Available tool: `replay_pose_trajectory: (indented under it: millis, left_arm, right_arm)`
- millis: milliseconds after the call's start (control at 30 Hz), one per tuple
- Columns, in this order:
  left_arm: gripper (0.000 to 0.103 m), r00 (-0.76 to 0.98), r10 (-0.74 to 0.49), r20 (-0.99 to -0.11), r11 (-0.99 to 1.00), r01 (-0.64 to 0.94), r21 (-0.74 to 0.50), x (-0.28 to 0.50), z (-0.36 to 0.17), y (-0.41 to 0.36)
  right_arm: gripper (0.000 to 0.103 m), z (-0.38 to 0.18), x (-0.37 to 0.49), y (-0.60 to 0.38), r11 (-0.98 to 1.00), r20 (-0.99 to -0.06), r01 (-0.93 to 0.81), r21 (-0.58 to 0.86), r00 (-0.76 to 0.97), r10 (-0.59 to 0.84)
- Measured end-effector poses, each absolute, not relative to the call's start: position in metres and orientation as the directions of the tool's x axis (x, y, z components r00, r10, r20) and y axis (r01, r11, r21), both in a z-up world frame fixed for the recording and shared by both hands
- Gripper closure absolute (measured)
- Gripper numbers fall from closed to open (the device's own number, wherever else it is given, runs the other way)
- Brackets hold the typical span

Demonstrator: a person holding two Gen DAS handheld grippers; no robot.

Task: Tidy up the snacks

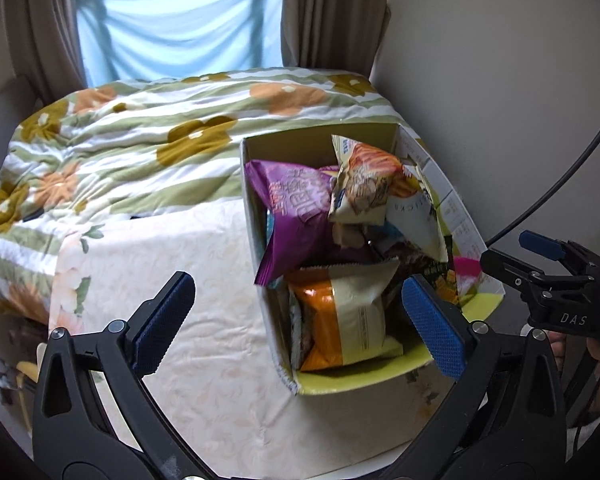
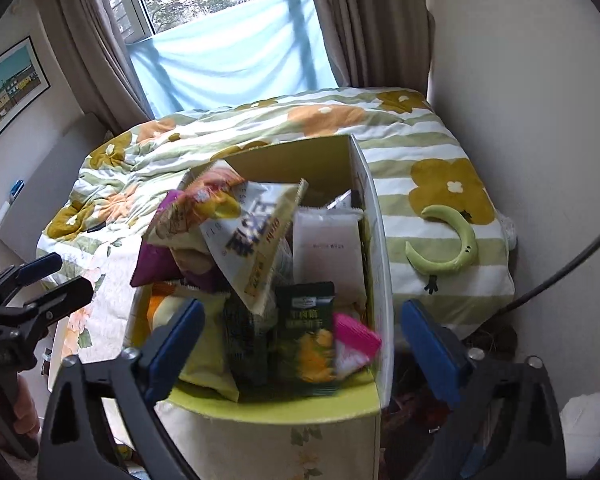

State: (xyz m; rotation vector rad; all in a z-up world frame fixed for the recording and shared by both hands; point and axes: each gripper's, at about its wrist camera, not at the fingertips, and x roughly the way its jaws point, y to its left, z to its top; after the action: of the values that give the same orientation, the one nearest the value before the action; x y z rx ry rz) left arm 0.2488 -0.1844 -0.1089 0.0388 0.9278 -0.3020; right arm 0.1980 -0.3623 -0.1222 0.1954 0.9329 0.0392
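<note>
A cardboard box (image 1: 320, 386) with a green inside stands on a small table and holds several snack packets: a purple one (image 1: 292, 216), an orange and cream one (image 1: 340, 320), a dark green one (image 2: 306, 332) and a pink one (image 2: 354, 340). The box also shows in the right wrist view (image 2: 376, 280). My left gripper (image 1: 300, 320) is open and empty, its fingers either side of the box's near end. My right gripper (image 2: 300, 350) is open and empty just above the box's front edge; it also shows in the left wrist view (image 1: 540, 256).
The table wears a cream floral cloth (image 1: 188, 320). Behind it lies a bed with a flowered green-striped quilt (image 1: 140, 140). A green banana-shaped toy (image 2: 448, 248) lies on the quilt right of the box. A wall and a black cable (image 1: 560, 184) are to the right.
</note>
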Motion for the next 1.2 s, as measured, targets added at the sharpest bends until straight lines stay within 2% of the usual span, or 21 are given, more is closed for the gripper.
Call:
replay_pose_trajectory:
  millis: [167,400,800,1000,1200]
  left_arm:
    - [0.001,0.576,-0.24,-0.781,0.958,0.27,-0.096,0.239,-0.104,-0.173]
    - [0.001,0.634,-0.24,-0.735,0.96,0.267,-0.083,0.208,-0.071,-0.15]
    - [0.001,0.792,-0.133,-0.595,0.985,0.17,0.006,0.108,-0.001,-0.074]
    - [0.001,0.832,-0.09,-0.547,0.993,0.117,0.014,0.063,0.005,-0.044]
    - [0.001,0.836,-0.081,-0.543,0.994,0.106,0.015,0.045,0.002,-0.029]
  right_arm:
    - [0.005,-0.117,0.188,-0.355,0.985,-0.793,0.059,0.165,0.601,0.097]
    - [0.005,-0.082,0.166,-0.327,0.988,-0.746,0.044,0.147,0.661,0.082]
    - [0.005,-0.006,0.086,-0.241,0.997,-0.618,0.008,0.08,0.785,0.043]
    - [0.005,-0.001,0.054,-0.211,0.999,-0.608,0.026,0.043,0.794,0.005]
    - [0.005,-0.005,0.035,-0.202,0.998,-0.603,0.046,0.036,0.797,-0.016]
